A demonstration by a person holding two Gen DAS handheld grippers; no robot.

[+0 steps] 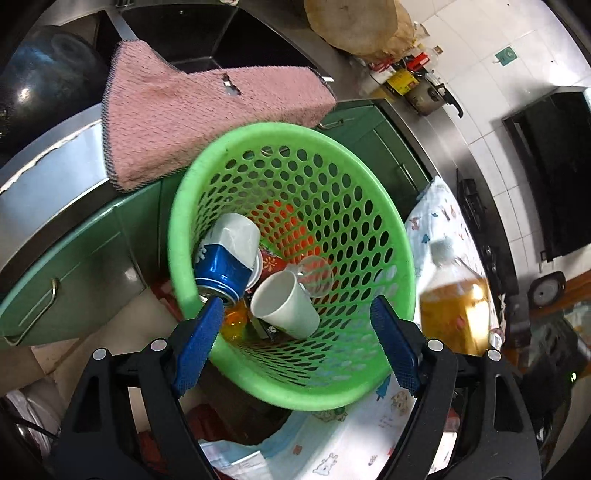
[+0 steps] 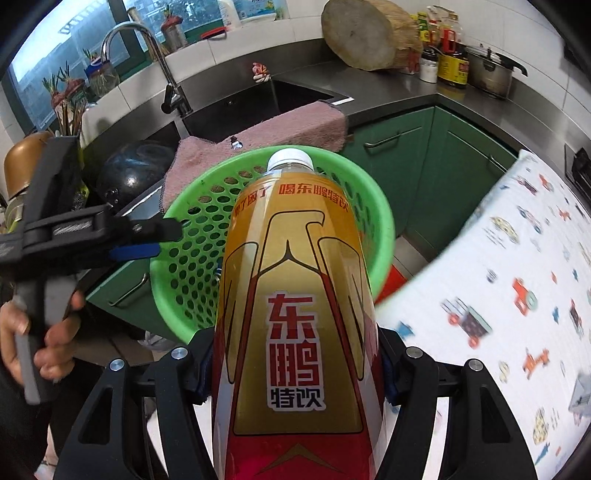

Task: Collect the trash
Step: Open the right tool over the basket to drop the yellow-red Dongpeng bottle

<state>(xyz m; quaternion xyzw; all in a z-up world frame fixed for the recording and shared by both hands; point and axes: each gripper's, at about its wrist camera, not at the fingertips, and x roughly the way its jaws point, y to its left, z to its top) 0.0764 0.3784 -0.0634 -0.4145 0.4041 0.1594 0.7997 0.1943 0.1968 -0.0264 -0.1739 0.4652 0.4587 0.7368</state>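
Steel counter [image 2: 388, 86] w/ sink, pink towel [image 2: 280, 129] draped over edge, chopping block [image 2: 362, 35], pot [image 2: 489, 75]

The left wrist camera looks steeply down along its fingers, close above the green basket [image 1: 291, 258], straight into its mouth, the counter's front edge [image 1: 55, 173] beyond. The right wrist camera tilts down too, from further back, a bottle [image 2: 295, 295] filling its centre. Both views share the basket, the pink towel [image 2: 258, 140] over the sink edge and the patterned cloth [image 1: 436, 229] alongside.
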